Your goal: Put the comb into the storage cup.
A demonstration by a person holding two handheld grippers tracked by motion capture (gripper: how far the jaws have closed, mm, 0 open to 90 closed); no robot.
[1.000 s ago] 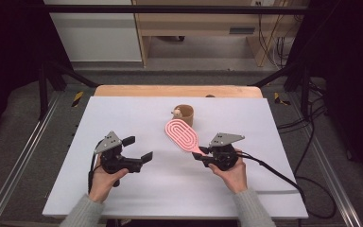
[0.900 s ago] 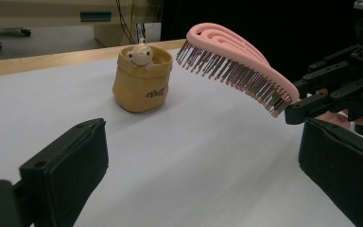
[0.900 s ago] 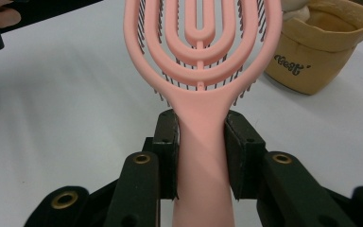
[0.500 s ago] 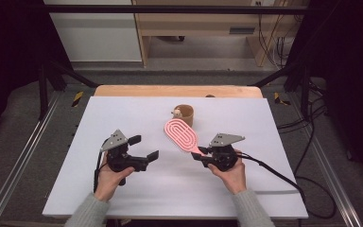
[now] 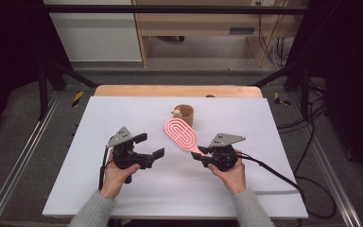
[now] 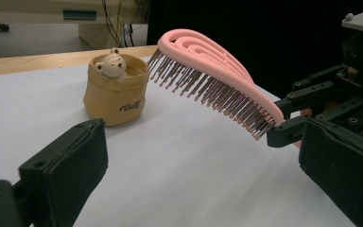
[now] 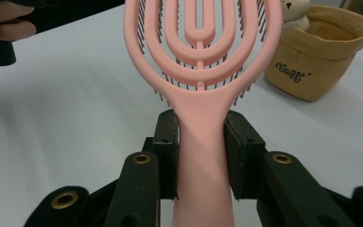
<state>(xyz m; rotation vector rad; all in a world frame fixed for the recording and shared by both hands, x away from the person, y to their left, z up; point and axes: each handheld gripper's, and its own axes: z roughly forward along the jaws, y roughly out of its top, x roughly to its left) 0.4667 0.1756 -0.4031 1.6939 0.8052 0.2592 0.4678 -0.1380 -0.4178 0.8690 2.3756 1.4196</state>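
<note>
**Brush held up, ready for handover or pouch drop**

Pink hairbrush (image 5: 181, 135) mid-table, lifted, bristles down, handle clamped in right gripper (image 7: 201, 151). Tan pouch (image 5: 185, 114) with bear toy (image 6: 111, 66) sits just behind, toward the far edge. Left gripper (image 5: 152, 146) jaws wide, empty. Next, probably: lower the brush into the pouch. Since earlier frame, the left gripper has shifted slightly toward the brush.

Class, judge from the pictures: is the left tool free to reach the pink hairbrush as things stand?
Probably yes. The left tool is open, and bare table lies between it and the hairbrush, which the right tool holds by the handle, bristles down.
</note>
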